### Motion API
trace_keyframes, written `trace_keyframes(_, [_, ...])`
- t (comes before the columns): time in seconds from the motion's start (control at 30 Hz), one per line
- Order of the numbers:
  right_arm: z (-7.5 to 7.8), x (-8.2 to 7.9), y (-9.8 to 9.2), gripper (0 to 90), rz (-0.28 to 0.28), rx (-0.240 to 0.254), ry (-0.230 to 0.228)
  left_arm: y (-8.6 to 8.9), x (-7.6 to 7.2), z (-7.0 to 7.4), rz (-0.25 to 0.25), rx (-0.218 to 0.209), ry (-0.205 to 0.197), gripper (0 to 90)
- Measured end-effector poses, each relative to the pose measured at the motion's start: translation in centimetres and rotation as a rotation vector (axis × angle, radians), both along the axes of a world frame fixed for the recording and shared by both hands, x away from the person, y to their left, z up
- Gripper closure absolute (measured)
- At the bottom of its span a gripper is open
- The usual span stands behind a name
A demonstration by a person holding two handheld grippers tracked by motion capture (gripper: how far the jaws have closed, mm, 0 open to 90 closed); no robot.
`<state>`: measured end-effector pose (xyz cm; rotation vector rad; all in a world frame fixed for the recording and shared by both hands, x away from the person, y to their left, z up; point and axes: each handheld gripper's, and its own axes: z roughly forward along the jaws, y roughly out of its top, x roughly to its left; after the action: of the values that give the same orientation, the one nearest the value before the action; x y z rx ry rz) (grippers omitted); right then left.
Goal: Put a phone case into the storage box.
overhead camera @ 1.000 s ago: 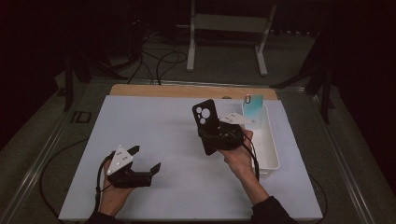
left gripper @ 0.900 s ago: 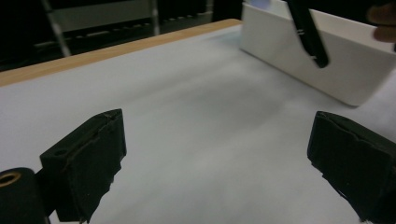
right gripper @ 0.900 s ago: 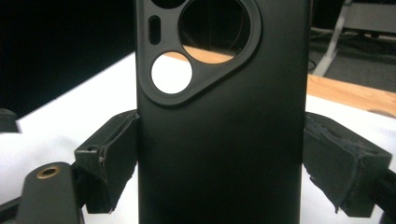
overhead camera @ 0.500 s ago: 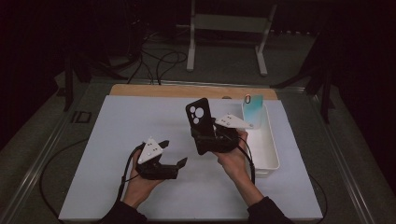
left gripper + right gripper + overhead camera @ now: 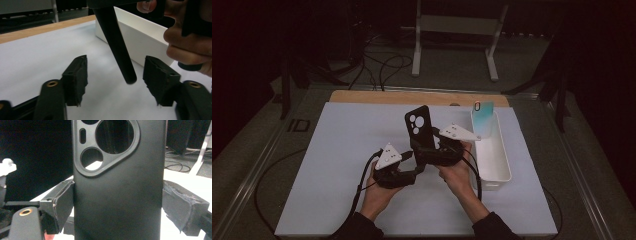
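Note:
A black phone case (image 5: 419,127) with round camera cut-outs stands upright above the white mat, and my right gripper (image 5: 428,151) is shut on its lower half. In the right gripper view both pads press the sides of the case (image 5: 120,170). My left gripper (image 5: 414,167) sits just left of it, low, with its jaws reaching under the right hand. Its jaws have just been closing. In the left gripper view the bottom edge of the case (image 5: 116,45) hangs between the two pads (image 5: 75,75) with a gap on each side, so neither touches it.
A white rectangular bin (image 5: 492,167) lies right of my hands, with a teal flat item (image 5: 483,117) leaning at its far end. The white mat (image 5: 337,150) covers the table, with a wooden strip (image 5: 412,97) at the back. A metal stand (image 5: 457,30) rises beyond.
My left gripper has moved right across the mat to the case and its jaws have narrowed. The right hand with the case has stayed almost in place.

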<state>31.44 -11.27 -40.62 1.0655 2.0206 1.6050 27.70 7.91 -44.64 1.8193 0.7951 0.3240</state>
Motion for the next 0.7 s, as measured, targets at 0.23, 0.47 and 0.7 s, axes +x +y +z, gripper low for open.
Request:
trace_keyframes(0.23, [0.06, -0.12, -0.05, 15.6, 0.006, 0.016, -0.001, -0.49, 0.23, 0.05, 0.002, -0.004, -0.001, 46.7])
trace_keyframes(0.47, [0.04, -0.24, -0.13, 15.6, 0.015, 0.031, -0.001, -0.84, 0.28, -0.06, 0.001, -0.017, -0.007, 57.8])
trace_keyframes(0.7, [0.16, -0.32, -0.39, 15.3, 0.038, 0.041, 0.0, -0.68, 0.33, 0.0, 0.001, -0.029, -0.017, 75.4])
